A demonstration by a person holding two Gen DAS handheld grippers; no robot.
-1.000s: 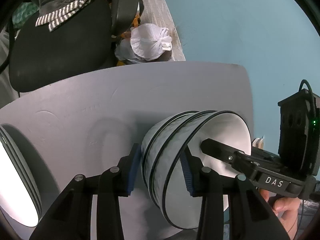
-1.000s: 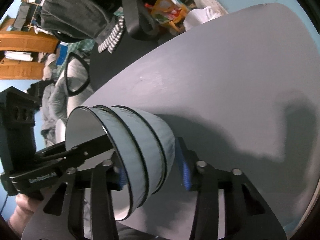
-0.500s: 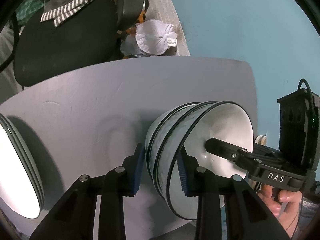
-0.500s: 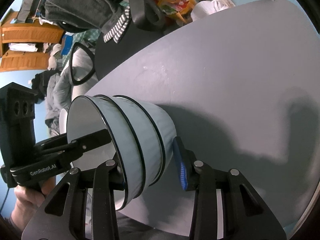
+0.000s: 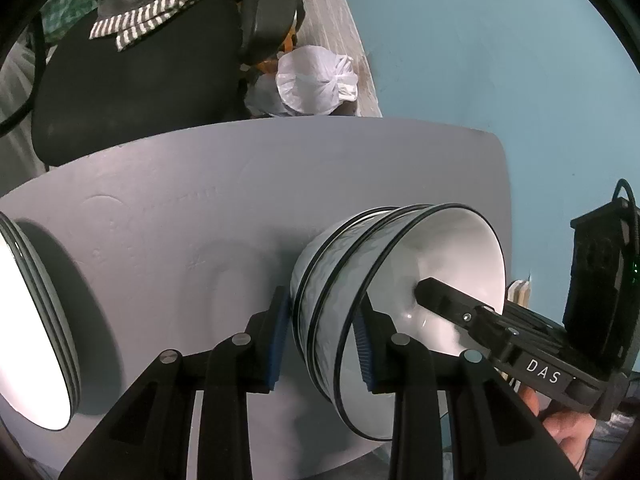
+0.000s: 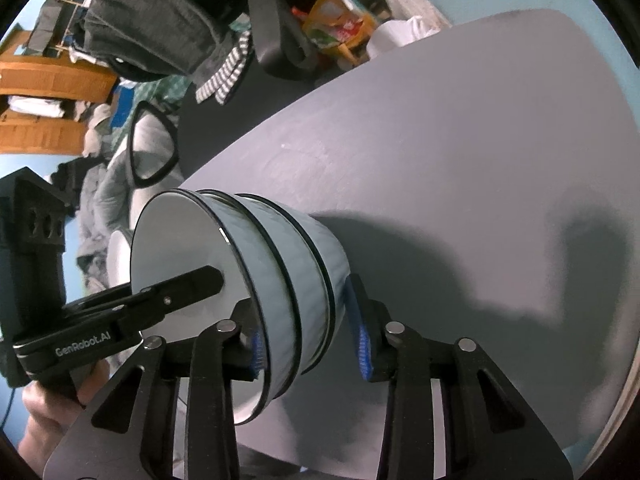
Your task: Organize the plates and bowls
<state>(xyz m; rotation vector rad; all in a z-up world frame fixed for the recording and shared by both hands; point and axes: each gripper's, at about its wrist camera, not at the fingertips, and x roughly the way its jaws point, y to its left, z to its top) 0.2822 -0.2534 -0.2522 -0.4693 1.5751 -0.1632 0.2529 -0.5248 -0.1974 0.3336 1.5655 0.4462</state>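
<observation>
Three nested white bowls with black rims sit as one stack over the grey table. I cannot tell whether its base touches the top. My left gripper straddles one side wall, one blue pad inside the top bowl and one against the outside, pressing. My right gripper straddles the opposite wall the same way, its jaws closing onto it. Each view shows the other gripper's inner finger reaching into the top bowl. A stack of white plates lies at the table's left edge.
A black office chair draped with clothes stands behind the table, and a knotted white bag lies on the floor beside it. The table's far edge and right corner are near. A hand holds the right gripper's handle.
Both pairs of jaws have narrowed onto the walls of the bowl stack. The hands and the stack have hardly shifted.
</observation>
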